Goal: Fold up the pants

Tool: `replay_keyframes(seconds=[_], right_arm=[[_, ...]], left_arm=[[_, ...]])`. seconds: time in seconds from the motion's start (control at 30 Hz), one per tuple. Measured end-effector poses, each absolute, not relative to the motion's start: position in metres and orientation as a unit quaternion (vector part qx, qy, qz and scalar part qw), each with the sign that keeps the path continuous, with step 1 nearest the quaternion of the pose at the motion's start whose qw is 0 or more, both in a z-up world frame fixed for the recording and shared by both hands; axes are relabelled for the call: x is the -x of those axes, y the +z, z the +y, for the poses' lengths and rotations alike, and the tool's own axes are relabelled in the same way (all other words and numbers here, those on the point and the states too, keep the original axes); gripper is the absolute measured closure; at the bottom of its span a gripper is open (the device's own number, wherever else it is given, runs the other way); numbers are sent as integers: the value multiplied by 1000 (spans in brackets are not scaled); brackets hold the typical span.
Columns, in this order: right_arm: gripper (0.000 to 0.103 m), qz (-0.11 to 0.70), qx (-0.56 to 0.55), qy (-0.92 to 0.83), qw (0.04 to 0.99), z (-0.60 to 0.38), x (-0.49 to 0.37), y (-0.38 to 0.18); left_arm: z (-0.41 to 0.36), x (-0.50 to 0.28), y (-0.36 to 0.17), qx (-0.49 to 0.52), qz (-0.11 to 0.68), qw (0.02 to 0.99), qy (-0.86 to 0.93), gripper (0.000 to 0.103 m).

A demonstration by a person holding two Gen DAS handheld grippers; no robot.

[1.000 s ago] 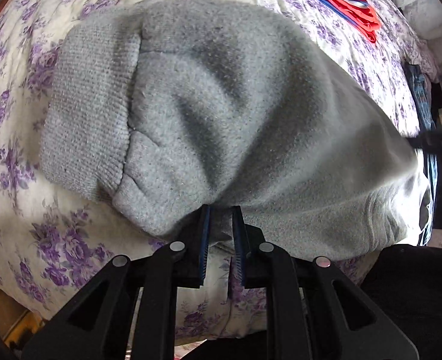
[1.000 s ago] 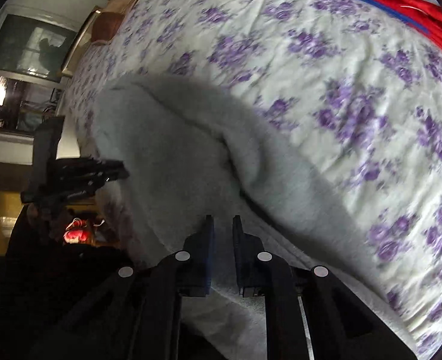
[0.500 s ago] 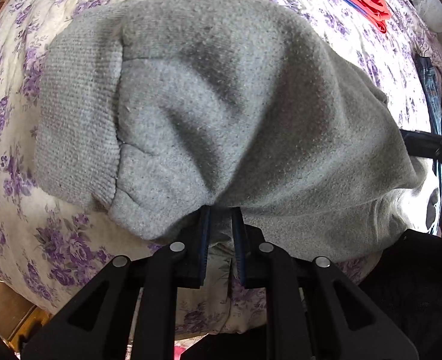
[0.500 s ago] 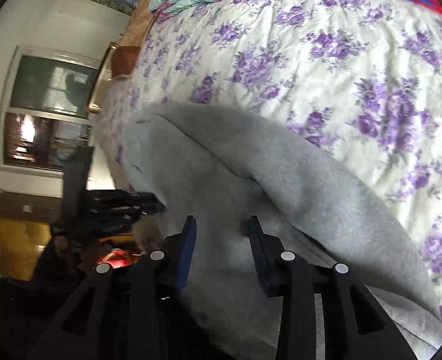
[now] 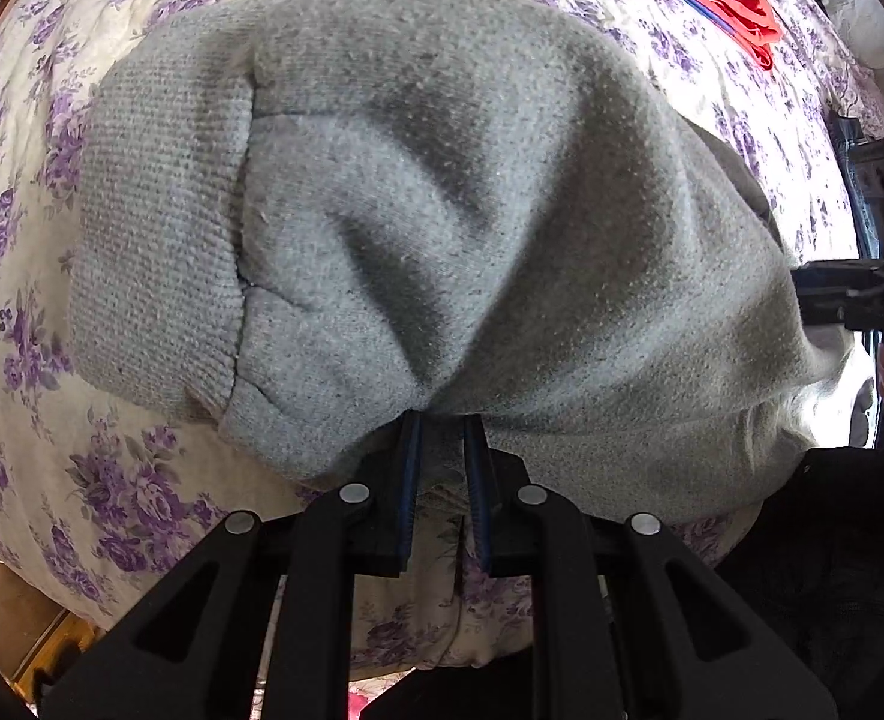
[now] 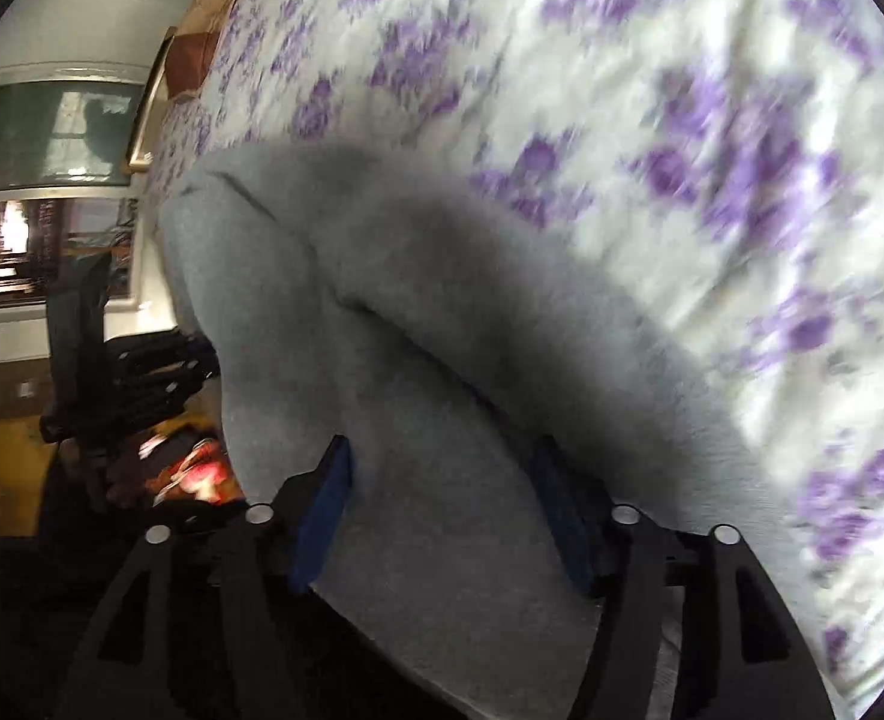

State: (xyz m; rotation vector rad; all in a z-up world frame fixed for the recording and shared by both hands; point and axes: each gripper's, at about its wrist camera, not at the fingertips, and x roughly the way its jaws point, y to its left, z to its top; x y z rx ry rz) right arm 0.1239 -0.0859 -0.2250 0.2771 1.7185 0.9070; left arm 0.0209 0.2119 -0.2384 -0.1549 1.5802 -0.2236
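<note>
Grey fleece sweatpants (image 5: 442,228) lay bunched on purple-floral bedspread (image 5: 40,432) near bed edge. Left tool (image 5: 442,438) clamped on fabric fold. Right tool (image 6: 442,480) spread wide, gripping nothing, fabric between fingers. Risk: one-sided pull skews fold; pants slide off edge.

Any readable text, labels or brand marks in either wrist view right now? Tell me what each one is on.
"DA", cut off at the frame edge: on the right gripper body, seen in the left wrist view.
Grey pants: no label or print visible.
Right wrist view: motion-blurred, nothing readable.
</note>
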Motion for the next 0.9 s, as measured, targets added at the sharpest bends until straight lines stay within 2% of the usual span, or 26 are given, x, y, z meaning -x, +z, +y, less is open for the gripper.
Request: replay_keyframes(seconds=[0.03,0.07,0.2,0.3,0.37,0.53,0.6,0.67,0.8,0.9], right_arm=[[26,734,-133,404,530,-82,-125,-232],[25,735,-140,425,509,-74,-126,-238],[29,705,-186,478,490,-53,-146,-243],[48,678,-198,469,530,-64,-167,-236],[77,666,-237,462,535,-88,-178,-231],[81,646,-269,464,544,-111,-181,-212],[86,628,-269,461,567,-111,-185,-198],[92,616,-229,450,605,-117,-185,-186],[94,628,-90,402,661,-91,-185,-176],[95,602,70,333,722,-64,-177,-187]], left_arm=[[213,-20,-238,69,708,695,-100,88],[214,-20,-238,69,709,695,-100,88],[212,-20,-238,68,709,695,-95,88],[211,-20,-237,69,710,695,-93,88],[209,-20,-236,69,709,696,-91,88],[213,-18,-238,78,704,699,-96,88],[215,-19,-239,79,706,697,-97,88],[215,-19,-238,76,706,698,-97,88],[211,-20,-238,71,706,698,-95,88],[211,-20,-237,78,703,701,-92,88]])
